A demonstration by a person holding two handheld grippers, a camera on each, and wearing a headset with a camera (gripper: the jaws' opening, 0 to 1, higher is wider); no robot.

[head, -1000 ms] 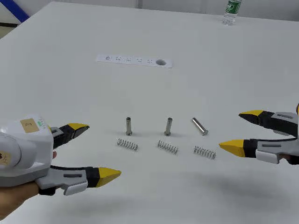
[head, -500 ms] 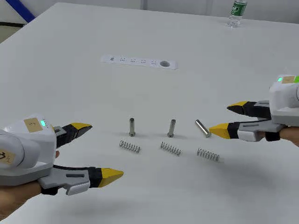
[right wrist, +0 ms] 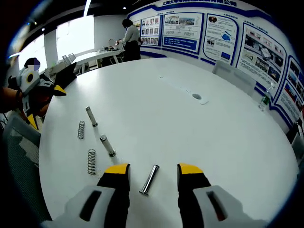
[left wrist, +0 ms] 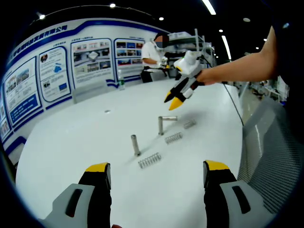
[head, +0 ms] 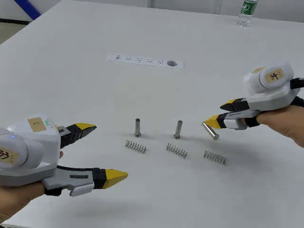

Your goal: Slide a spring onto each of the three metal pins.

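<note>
Two metal pins stand upright on the white table, the left pin [head: 137, 127] and the middle pin [head: 178, 129]. A third pin [head: 210, 130] [right wrist: 149, 179] lies on its side at the right. A spring lies in front of each: left spring [head: 135, 146], middle spring [head: 176, 150], right spring [head: 215, 157]. My right gripper [head: 223, 114] [right wrist: 148, 170] is open, its yellow tips straddling the far end of the lying pin, just above it. My left gripper [head: 102, 152] [left wrist: 156, 168] hovers open at the near left, apart from the springs.
A white power strip [head: 145, 61] lies flat further back on the table [head: 71, 85]. A water bottle [head: 246, 12] stands at the far edge. People stand at benches in the background of both gripper views.
My right gripper has moved left and away from me, coming over the lying pin. The left gripper has stayed about where it was. The head camera has shifted slightly.
</note>
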